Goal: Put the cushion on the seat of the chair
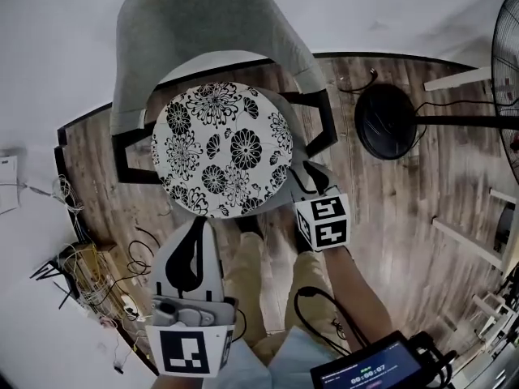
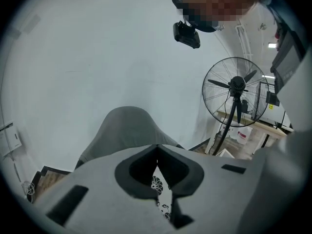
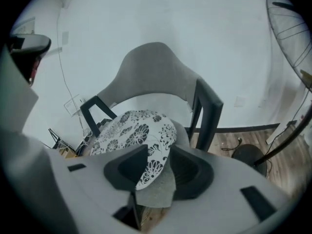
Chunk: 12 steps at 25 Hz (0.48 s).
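A round white cushion (image 1: 223, 148) with black flowers lies flat on the seat of the grey chair (image 1: 203, 23), covering most of it. My right gripper (image 1: 308, 175) is at the cushion's near right edge, jaws open. In the right gripper view the cushion (image 3: 131, 130) has its rim between the spread jaws of that gripper (image 3: 159, 150), above the grey seat edge (image 3: 158, 189). My left gripper (image 1: 197, 225) is drawn back just short of the cushion's near edge, its tips together and empty. The left gripper view shows a slice of cushion (image 2: 157, 183) below the closed tips (image 2: 156, 152).
A standing fan (image 2: 237, 89) with its round black base (image 1: 385, 120) is to the chair's right. Tangled cables (image 1: 89, 274) lie by the wall at left. White wooden pieces (image 1: 462, 241) rest on the floor at right. A person's legs (image 1: 259, 282) and a screen device (image 1: 369, 371) are below.
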{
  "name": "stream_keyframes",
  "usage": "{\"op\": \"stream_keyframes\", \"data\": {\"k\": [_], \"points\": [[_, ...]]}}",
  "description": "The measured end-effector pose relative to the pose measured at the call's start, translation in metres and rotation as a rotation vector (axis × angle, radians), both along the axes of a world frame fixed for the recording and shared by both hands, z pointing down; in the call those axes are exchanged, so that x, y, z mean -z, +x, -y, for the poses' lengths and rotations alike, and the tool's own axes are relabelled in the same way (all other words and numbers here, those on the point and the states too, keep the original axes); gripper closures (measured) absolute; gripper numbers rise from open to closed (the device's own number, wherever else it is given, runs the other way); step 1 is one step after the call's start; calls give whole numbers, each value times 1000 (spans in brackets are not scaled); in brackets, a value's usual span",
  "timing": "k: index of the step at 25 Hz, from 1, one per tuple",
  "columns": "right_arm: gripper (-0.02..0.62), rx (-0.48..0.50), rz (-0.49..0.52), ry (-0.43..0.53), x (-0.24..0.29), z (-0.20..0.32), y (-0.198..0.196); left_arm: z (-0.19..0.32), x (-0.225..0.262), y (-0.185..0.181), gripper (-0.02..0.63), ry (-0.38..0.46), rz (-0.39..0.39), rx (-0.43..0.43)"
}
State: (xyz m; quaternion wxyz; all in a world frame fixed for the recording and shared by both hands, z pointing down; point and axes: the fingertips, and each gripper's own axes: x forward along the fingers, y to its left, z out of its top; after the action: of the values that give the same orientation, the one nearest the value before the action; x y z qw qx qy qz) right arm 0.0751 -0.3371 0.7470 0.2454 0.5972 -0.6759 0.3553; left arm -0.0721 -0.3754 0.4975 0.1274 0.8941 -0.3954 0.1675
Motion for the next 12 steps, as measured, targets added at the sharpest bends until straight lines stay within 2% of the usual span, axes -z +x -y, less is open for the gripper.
{"op": "stream_keyframes", "data": {"k": [5,12], "points": [[449,46,16,124,87,-3,-5,-20,38,1,597,51,34,44],[456,113,39,376,245,-9,-14,-39,126,13,597,200,-28,121]]}}
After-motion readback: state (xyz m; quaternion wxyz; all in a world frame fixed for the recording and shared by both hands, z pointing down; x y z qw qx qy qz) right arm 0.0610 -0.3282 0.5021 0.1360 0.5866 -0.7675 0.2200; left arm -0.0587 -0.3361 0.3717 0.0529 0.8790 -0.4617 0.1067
